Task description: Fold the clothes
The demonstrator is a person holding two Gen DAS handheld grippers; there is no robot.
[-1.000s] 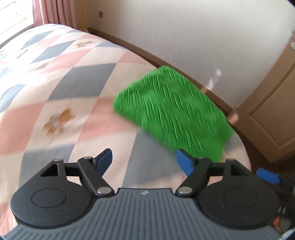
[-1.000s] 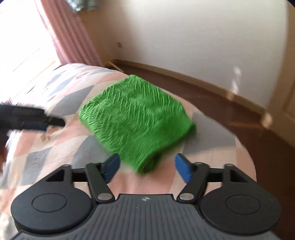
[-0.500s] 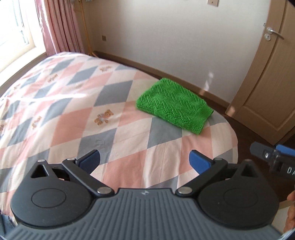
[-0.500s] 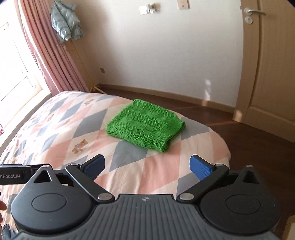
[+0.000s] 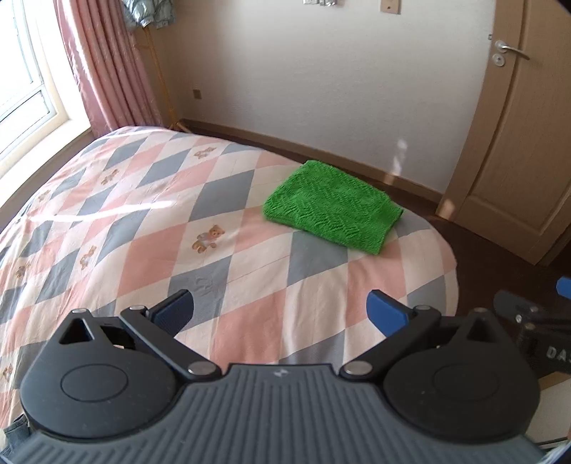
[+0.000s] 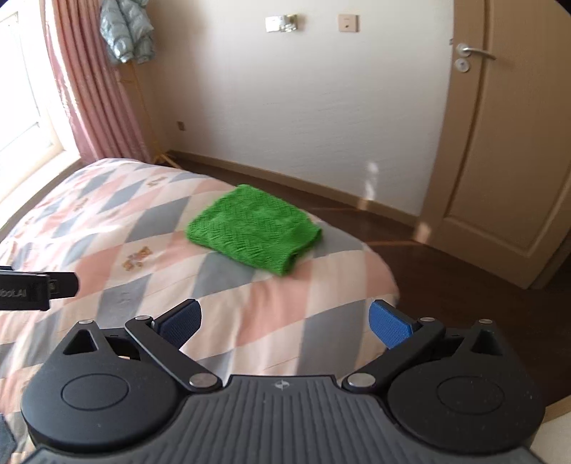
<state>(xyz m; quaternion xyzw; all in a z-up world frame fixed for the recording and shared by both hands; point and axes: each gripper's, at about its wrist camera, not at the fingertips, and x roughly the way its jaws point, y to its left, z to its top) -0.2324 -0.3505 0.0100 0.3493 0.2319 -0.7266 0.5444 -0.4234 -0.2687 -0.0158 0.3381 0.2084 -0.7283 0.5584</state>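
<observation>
**Folded green garment on the bed, both hand-held grippers clear of it**

Left wrist view: Your left hand-held gripper (image 5: 280, 308) sits low in the picture with its blue pads (image 5: 387, 311) spread wide apart and nothing between them. The green knitted garment (image 5: 333, 207) lies folded into a compact rectangle on the bed (image 5: 142, 250), near the bed's far right corner and well apart from the gripper. The bed carries a quilt of pink, grey and white diamonds with small bear motifs. Part of your right hand-held gripper (image 5: 535, 321) shows at the right edge, off the bed. Behind stand a pink curtain (image 5: 107, 64) and a wooden door (image 5: 517, 125).

Right wrist view: Your right hand-held gripper (image 6: 285, 323) is likewise spread wide, its pads holding nothing. The garment (image 6: 253, 228) lies ahead on the bed (image 6: 107, 257), its thick folded edge towards the door (image 6: 499, 142). The tip of your left hand-held gripper (image 6: 35, 289) enters from the left edge, above the quilt. A pale jacket (image 6: 126, 28) hangs beside the curtain (image 6: 82, 89).
</observation>
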